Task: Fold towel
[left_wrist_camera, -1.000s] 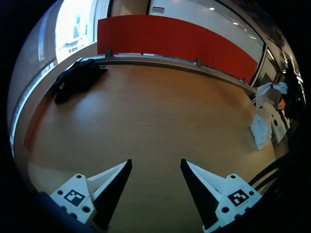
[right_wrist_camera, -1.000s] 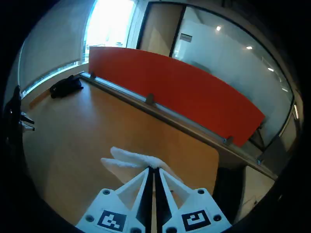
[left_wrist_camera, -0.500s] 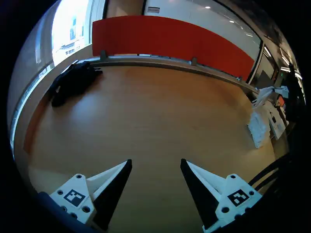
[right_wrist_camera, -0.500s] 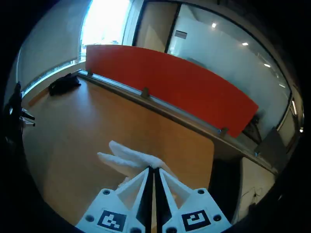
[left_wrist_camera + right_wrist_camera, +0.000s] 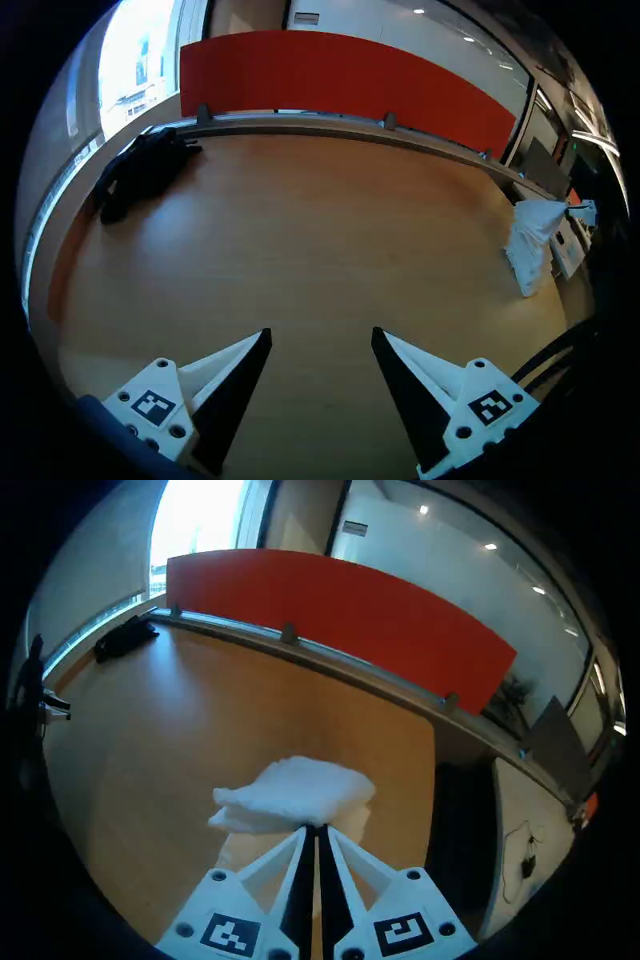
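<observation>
We see a white towel [image 5: 296, 796], bunched w/ soft folds, pinched at its near edge by the right gripper [image 5: 317, 830], lifted above the wooden tabletop [image 5: 200, 712]. In left gripper view it hangs limp, far right.

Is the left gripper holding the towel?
No, the left gripper is open above the wooden table, and the towel hangs far off.

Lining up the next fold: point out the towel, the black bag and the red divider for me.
towel [image 5: 298, 794]: right gripper view, middle of the bunched white cloth.
black bag [image 5: 138, 170]: left gripper view, centre of the bag.
red divider [image 5: 336, 76]: left gripper view, middle of the panel's face.
</observation>
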A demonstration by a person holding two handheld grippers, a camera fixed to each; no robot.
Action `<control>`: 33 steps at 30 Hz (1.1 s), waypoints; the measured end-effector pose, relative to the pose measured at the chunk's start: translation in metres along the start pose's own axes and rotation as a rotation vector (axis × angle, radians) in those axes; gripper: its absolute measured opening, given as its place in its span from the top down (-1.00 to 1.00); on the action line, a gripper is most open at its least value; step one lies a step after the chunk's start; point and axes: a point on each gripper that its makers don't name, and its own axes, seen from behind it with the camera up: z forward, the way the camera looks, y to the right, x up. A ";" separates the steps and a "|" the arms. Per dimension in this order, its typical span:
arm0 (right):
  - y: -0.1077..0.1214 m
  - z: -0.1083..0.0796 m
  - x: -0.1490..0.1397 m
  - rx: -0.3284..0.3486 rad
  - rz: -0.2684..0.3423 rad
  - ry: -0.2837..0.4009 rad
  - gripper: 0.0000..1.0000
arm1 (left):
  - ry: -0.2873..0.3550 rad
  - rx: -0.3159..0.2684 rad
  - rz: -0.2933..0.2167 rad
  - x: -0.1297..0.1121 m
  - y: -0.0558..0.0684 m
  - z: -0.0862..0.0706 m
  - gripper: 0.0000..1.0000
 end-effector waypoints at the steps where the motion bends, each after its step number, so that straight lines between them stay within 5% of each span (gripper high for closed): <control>1: -0.002 -0.001 -0.005 -0.001 0.006 -0.004 0.95 | -0.001 -0.001 0.000 0.000 0.000 0.000 -0.86; 33: 0.005 0.022 -0.111 -0.055 0.172 -0.179 0.95 | -0.003 0.015 0.008 -0.007 -0.008 -0.009 -0.86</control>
